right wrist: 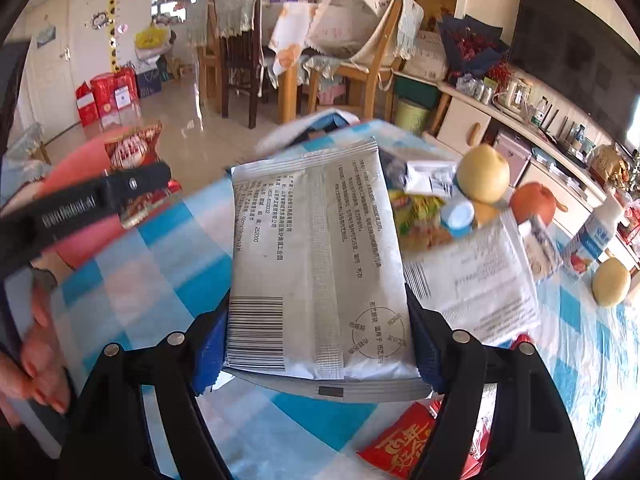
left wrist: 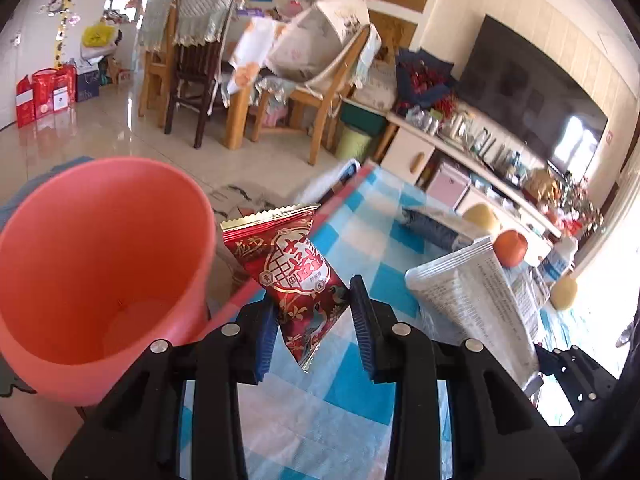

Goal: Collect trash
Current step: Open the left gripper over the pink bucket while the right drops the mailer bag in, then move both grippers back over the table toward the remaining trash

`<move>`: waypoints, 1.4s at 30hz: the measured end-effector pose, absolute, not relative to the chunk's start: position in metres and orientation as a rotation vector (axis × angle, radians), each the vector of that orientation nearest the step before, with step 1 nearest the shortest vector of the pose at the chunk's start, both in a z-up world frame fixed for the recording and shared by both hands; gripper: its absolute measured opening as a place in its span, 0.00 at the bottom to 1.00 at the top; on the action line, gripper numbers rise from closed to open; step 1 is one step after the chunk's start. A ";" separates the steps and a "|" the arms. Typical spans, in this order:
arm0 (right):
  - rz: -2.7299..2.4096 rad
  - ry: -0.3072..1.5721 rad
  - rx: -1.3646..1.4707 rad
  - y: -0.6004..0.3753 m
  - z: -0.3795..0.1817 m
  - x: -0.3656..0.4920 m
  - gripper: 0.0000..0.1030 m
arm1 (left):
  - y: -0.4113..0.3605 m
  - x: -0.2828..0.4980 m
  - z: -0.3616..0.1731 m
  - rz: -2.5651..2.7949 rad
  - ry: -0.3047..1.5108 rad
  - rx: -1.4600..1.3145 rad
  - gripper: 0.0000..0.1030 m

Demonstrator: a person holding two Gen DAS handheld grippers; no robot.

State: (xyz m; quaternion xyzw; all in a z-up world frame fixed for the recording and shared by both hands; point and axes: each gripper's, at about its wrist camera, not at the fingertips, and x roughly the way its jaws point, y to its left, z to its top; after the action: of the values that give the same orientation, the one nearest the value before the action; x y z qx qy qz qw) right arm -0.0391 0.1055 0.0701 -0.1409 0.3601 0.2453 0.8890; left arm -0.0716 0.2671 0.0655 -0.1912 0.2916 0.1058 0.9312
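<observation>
The left tongs (left wrist: 316, 320) pinch the light, crinkly red wrapper (left wrist: 296, 276) beside the pink bin (left wrist: 100, 264), while the right tongs (right wrist: 316, 340) clamp the limp, slippery white packet (right wrist: 316, 256) by its edges above the desk (right wrist: 160, 280).

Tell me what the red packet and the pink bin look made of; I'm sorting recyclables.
Red snack packet: looks like glossy foil-laminated plastic film, judging by its crimped serrated end, gold edge and shiny print. Pink bin: apparently moulded plastic, smooth and semi-matt, with a thin even wall and light glowing through it.
</observation>
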 end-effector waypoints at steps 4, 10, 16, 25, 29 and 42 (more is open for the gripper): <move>0.557 0.695 -0.314 0.132 0.101 -0.046 0.74 | 0.287 -0.093 0.079 0.305 0.486 -0.425 0.35; 0.677 0.636 -0.426 0.205 0.128 -0.060 0.74 | 0.339 -0.125 0.087 0.515 0.360 -0.539 0.35; 0.788 0.640 -0.560 0.285 0.125 -0.061 0.75 | 0.383 -0.135 0.079 0.657 0.357 -0.638 0.35; 0.802 0.660 -0.625 0.334 0.104 -0.054 0.89 | 0.411 -0.145 0.068 0.715 0.350 -0.713 0.78; 0.748 0.666 -0.552 0.315 0.109 -0.052 0.92 | 0.410 -0.143 0.067 0.687 0.341 -0.707 0.83; 0.502 0.698 -0.157 0.170 0.117 -0.072 0.92 | 0.359 -0.135 0.079 0.461 0.195 -0.612 0.94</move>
State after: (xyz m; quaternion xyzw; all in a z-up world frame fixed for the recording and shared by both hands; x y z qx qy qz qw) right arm -0.0717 0.1699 0.1168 -0.0761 0.3379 0.2432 0.9060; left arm -0.1354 0.3590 0.0787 -0.2980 0.0949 0.2245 0.9229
